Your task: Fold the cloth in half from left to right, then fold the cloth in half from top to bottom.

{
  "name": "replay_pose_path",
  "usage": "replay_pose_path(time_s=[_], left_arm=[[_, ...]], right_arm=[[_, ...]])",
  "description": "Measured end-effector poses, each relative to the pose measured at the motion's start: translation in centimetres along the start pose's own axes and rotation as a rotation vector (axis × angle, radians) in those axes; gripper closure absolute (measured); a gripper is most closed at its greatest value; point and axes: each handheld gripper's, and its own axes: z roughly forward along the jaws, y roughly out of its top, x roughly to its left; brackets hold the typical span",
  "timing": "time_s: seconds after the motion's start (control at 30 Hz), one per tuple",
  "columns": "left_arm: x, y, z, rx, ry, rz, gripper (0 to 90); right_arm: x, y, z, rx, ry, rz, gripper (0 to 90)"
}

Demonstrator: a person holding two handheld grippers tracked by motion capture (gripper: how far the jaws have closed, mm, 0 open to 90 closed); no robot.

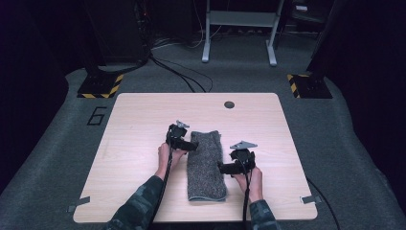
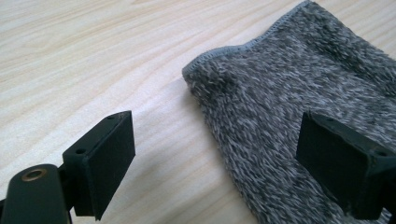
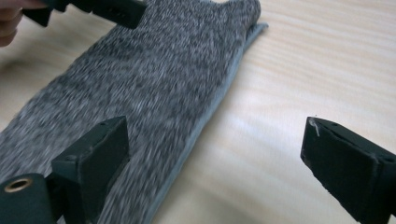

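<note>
Towel: a folded grey towel (image 1: 206,165) lies lengthwise at the middle of the wooden surface (image 1: 134,124).
Left gripper (image 1: 194,144): at the towel's left edge, jaws wide apart, gripping nothing (one jaw over the pile).
Right gripper (image 1: 221,167): at the towel's right edge, jaws spread wide and empty, straddling the hem.

My right gripper (image 3: 212,161) stood wide apart, nothing between its pads. My one pad (image 3: 95,163) hung over the grey towel (image 3: 154,79) at lower left, the other over bare wooden table (image 3: 299,70) at lower right. The towel ran folded toward the top. My left gripper (image 3: 100,8) showed at upper left, above the towel's far end.
</note>
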Motion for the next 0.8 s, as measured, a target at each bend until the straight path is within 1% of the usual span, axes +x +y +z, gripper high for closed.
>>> replay_pose_path(time_s=[0.03, 0.07, 0.1, 0.13, 0.17, 0.2, 0.23, 0.27, 0.3, 0.33, 0.37, 0.43, 0.47, 0.5, 0.53, 0.57, 0.6, 0.63, 0.67, 0.7, 0.73, 0.77, 0.8], left_arm=[[0.1, 0.1, 0.0, 0.003, -0.002, -0.004, 11.4], [0.2, 0.1, 0.0, 0.002, -0.003, -0.011, 11.3], [0.3, 0.2, 0.0, 0.005, -0.007, -0.012, 11.3], [0.4, 0.2, 0.0, 0.001, -0.007, -0.011, 11.1], [0.5, 0.3, 0.0, -0.004, -0.009, -0.021, 11.2], [0.6, 0.4, 0.0, -0.003, -0.011, -0.020, 11.2], [0.6, 0.5, 0.0, -0.010, -0.010, -0.028, 11.2], [0.6, 0.6, 0.1, -0.014, -0.007, -0.028, 11.3], [0.6, 0.7, 0.1, -0.001, -0.006, -0.019, 11.6], [0.7, 0.7, 0.2, -0.004, -0.007, -0.019, 11.9], [0.7, 0.8, 0.3, -0.006, -0.007, -0.030, 12.3], [0.8, 0.8, 0.6, -0.003, -0.009, -0.041, 13.1], [0.9, 0.8, 0.6, 0.008, -0.011, -0.039, 13.4], [1.0, 0.9, 0.8, 0.001, -0.002, -0.044, 13.8], [1.0, 0.9, 0.8, 0.009, -0.010, -0.049, 14.8], [1.1, 0.9, 1.0, 0.005, -0.008, -0.057, 15.0], [1.1, 1.0, 1.0, 0.013, -0.007, -0.051, 15.4], [1.0, 1.0, 1.1, 0.010, -0.007, -0.061, 15.9], [1.0, 1.0, 1.1, 0.009, -0.006, -0.058, 16.3], [1.0, 1.0, 1.1, 0.013, 0.002, -0.053, 17.4], [0.9, 1.1, 1.3, 0.000, 0.001, -0.058, 19.0], [0.9, 1.1, 1.3, 0.003, 0.000, -0.050, 19.7], [0.9, 1.2, 1.4, -0.002, 0.010, -0.049, 20.6]], right_arm=[[-0.2, 0.5, 0.4, 0.000, -0.007, -0.010, 7.5], [-0.4, 1.0, 0.8, -0.001, -0.001, -0.014, 7.6], [-0.7, 1.5, 1.2, 0.007, 0.009, -0.005, 7.7], [-1.0, 1.9, 1.5, 0.004, 0.010, -0.008, 8.4], [-1.2, 2.3, 1.8, 0.008, 0.010, 0.003, 8.5], [-1.6, 2.7, 2.2, 0.007, 0.015, 0.004, 8.7], [-1.8, 3.1, 2.5, 0.001, 0.017, 0.014, 9.4], [-2.0, 3.4, 2.9, 0.002, 0.017, 0.015, 9.6], [-2.2, 3.7, 3.4, 0.009, 0.020, 0.018, 9.8], [-2.3, 3.9, 3.7, 0.012, 0.023, 0.027, 10.7], [-2.4, 4.2, 4.1, 0.011, 0.013, 0.025, 11.4], [-2.6, 4.7, 4.9, 0.027, 0.018, 0.028, 13.5], [-2.7, 4.9, 5.3, 0.035, 0.014, 0.037, 14.5], [-2.8, 5.1, 5.6, 0.035, -0.002, 0.030, 16.9], [-3.0, 5.3, 6.1, 0.052, 0.003, 0.036, 17.8], [-3.2, 5.5, 6.4, 0.061, 0.021, 0.044, 18.4], [-3.5, 5.6, 6.8, 0.066, 0.017, 0.062, 20.9], [-3.8, 5.7, 7.0, 0.054, 0.003, 0.059, 23.4], [-3.9, 5.8, 7.3, 0.048, 0.000, 0.061, 24.1], [-4.1, 5.8, 7.6, 0.051, -0.002, 0.065, 25.3], [-4.2, 5.9, 7.9, 0.061, -0.002, 0.076, 27.3], [-4.3, 6.0, 8.2, 0.060, -0.002, 0.080, 29.1], [-4.4, 6.1, 8.4, 0.054, -0.001, 0.082, 30.5]])
